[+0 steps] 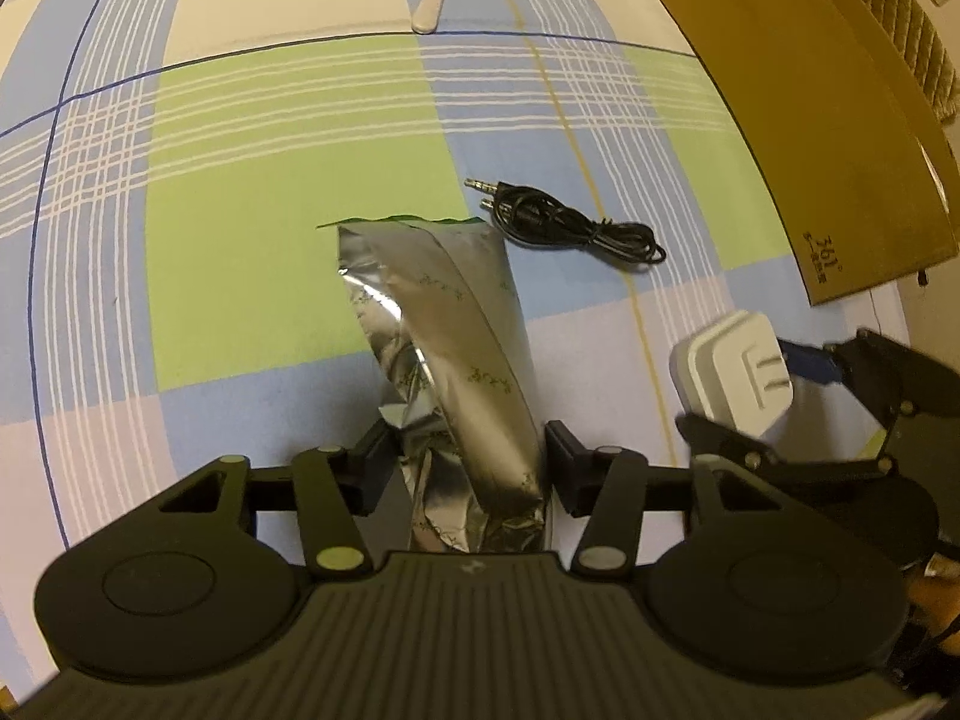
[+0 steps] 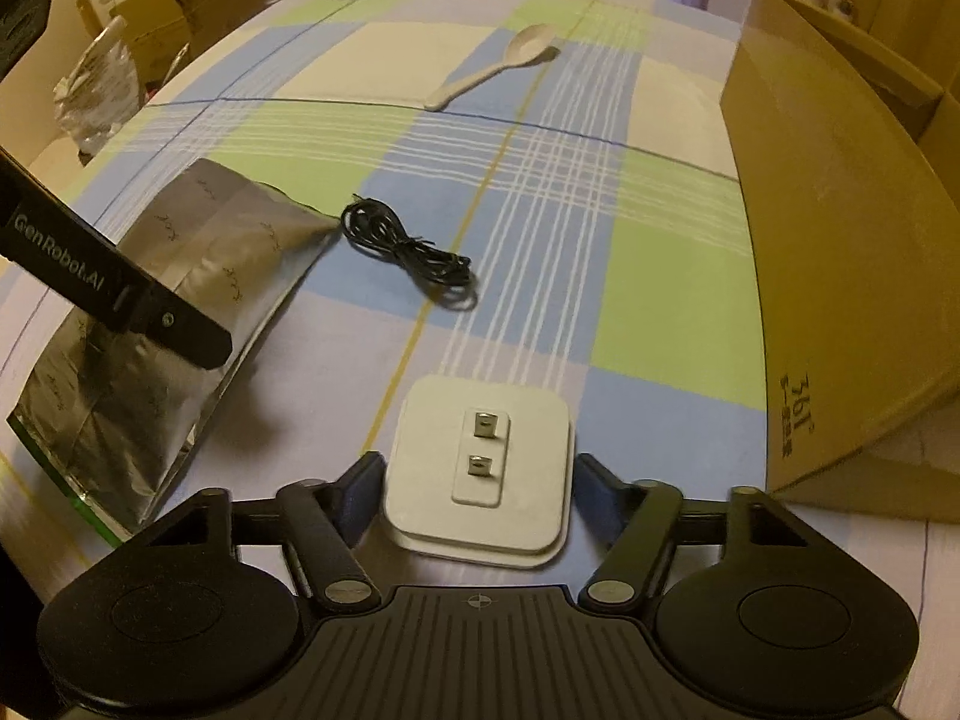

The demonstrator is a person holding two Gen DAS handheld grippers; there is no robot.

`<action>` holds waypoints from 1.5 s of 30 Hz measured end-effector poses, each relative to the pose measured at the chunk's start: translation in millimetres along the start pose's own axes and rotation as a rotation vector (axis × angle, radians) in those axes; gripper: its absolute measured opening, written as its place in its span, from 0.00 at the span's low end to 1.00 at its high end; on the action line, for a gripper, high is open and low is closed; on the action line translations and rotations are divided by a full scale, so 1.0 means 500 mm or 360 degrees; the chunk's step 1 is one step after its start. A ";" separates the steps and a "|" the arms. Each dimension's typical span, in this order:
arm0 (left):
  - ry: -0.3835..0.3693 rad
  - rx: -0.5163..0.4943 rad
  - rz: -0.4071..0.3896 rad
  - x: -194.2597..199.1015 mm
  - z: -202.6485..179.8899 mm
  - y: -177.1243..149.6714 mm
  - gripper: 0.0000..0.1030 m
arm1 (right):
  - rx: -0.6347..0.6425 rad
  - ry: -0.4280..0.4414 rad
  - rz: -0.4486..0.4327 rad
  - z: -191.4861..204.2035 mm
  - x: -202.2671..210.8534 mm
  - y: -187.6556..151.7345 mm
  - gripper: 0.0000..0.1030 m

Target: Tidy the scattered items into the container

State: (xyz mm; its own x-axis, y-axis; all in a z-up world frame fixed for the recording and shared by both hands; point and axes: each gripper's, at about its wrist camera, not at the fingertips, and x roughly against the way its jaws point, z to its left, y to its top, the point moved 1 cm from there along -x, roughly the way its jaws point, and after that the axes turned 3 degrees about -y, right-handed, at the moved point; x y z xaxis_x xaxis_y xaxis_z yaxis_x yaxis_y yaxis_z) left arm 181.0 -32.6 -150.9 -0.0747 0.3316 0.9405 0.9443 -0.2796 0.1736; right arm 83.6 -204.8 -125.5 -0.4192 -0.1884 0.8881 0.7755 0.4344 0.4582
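The left claw [image 1: 474,450] is standing around a silver foil bag [image 1: 444,324]; the bag's crumpled lower end is lying between the two black fingers, which are pressing against its sides, so the claw is holding the bag; the bag is stretching forward over the tabletop [image 1: 240,192], and its far edge is showing a thin green strip. The right claw [image 2: 477,480] is standing narrow around a white charger [image 2: 480,462]; the charger is lying flat with its two metal pins pointing up, and the fingers are sitting just beside its left and right edges; I cannot tell if they are touching it. In the left wrist view the same charger [image 1: 732,366] is appearing at the right, between the dark fingers of the right claw.

The bag is shiny and wrinkled, with small printed marks; the charger is a smooth square with rounded corners. A black cable [image 2: 408,252] is lying coiled in loose loops near the bag's far corner; its two metal plugs are showing in the left wrist view. A pale plastic spoon [image 2: 498,66] is lying further away, bowl up. A brown cardboard box [image 2: 840,252] is standing at the right edge; the tabletop cloth is checked in green, blue and cream.
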 end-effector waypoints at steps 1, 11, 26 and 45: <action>0.0000 -0.0010 0.0001 0.001 -0.002 -0.003 0.44 | 0.0000 0.0005 0.0002 0.000 -0.001 0.001 0.67; 0.0023 -0.0060 -0.0041 0.036 -0.019 -0.032 0.33 | -0.0035 0.0050 -0.0034 -0.007 0.030 -0.004 0.66; 0.0038 -0.0101 0.0127 0.005 -0.007 -0.034 0.49 | -0.0058 0.0088 -0.0024 -0.005 0.035 -0.017 0.67; 0.0063 -0.0183 -0.0022 0.088 -0.023 -0.058 0.33 | -0.0063 0.0125 -0.0086 -0.002 0.064 -0.010 0.67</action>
State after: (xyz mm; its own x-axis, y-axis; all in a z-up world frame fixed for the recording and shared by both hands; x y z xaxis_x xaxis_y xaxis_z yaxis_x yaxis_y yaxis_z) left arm 146.4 -20.3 -111.4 -0.1024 0.3012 0.9480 0.9004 -0.3771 0.2170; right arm 66.8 -214.0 -99.5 -0.4241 -0.2796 0.8613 0.7714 0.3867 0.5054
